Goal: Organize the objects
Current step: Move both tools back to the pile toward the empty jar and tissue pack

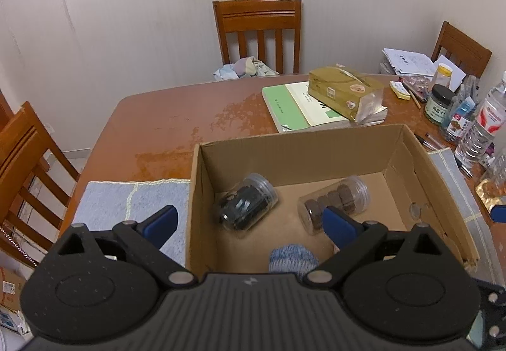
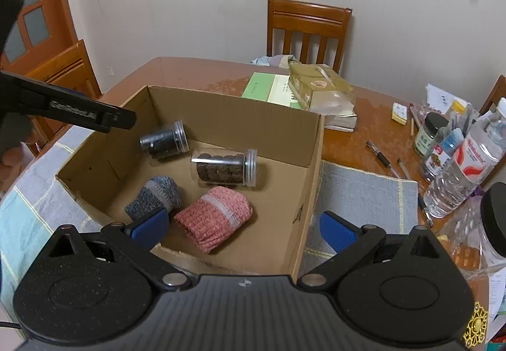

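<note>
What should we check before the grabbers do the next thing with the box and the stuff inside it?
1. Left gripper holds nothing: ok, jaws wide apart and empty.
2. Right gripper holds nothing: ok, jaws wide apart and empty.
3. Both jars inside the cardboard box: ok, the dark jar and the brown jar lie on their sides on its floor.
4. Both rolled socks in the box: ok, the blue-grey sock and the pink sock lie side by side.
5. Jar lids tight: cannot tell.
6. Anything more to pack: cannot tell; bottles and pens lie on the table beside the box.
</note>
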The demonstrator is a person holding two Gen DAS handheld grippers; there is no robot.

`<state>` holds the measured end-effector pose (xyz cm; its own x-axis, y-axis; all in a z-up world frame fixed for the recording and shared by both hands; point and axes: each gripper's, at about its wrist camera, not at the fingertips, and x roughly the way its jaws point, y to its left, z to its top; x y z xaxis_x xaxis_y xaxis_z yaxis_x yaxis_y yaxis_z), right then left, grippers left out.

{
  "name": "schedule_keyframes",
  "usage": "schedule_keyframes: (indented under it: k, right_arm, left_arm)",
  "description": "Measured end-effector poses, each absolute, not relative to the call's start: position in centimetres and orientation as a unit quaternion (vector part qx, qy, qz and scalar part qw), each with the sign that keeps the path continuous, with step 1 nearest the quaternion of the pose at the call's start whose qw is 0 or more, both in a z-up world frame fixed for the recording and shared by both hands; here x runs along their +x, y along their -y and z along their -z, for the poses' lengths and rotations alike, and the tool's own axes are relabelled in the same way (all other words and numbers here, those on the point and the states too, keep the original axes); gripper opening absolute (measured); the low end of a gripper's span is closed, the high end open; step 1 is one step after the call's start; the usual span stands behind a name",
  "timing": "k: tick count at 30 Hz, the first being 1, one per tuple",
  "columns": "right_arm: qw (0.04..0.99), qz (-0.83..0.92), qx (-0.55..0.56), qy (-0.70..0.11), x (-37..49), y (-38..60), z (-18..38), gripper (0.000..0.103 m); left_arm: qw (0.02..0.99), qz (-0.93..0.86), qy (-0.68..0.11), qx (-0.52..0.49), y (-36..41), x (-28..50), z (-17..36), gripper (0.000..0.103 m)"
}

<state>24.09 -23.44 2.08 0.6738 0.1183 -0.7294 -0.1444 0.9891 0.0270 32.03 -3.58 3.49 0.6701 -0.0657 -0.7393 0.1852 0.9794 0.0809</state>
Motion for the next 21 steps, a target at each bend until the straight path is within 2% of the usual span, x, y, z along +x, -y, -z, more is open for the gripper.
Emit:
schedule_keyframes:
  k: [10, 21]
  right_arm:
    - [0.912, -0.055, 0.001, -0.405, 20.3, 23.9, -0.3, 0.103]
    - [0.908, -0.074, -0.007, -0.413, 17.7, 24.4, 0.9, 0.103]
  left_arm:
    - [0.916, 0.039, -0.394, 0.061, 2.0, 26.2, -3.4, 0.101]
    - [0.901, -0.023, -0.434, 0.003, -0.4, 20.5, 0.6, 0.101]
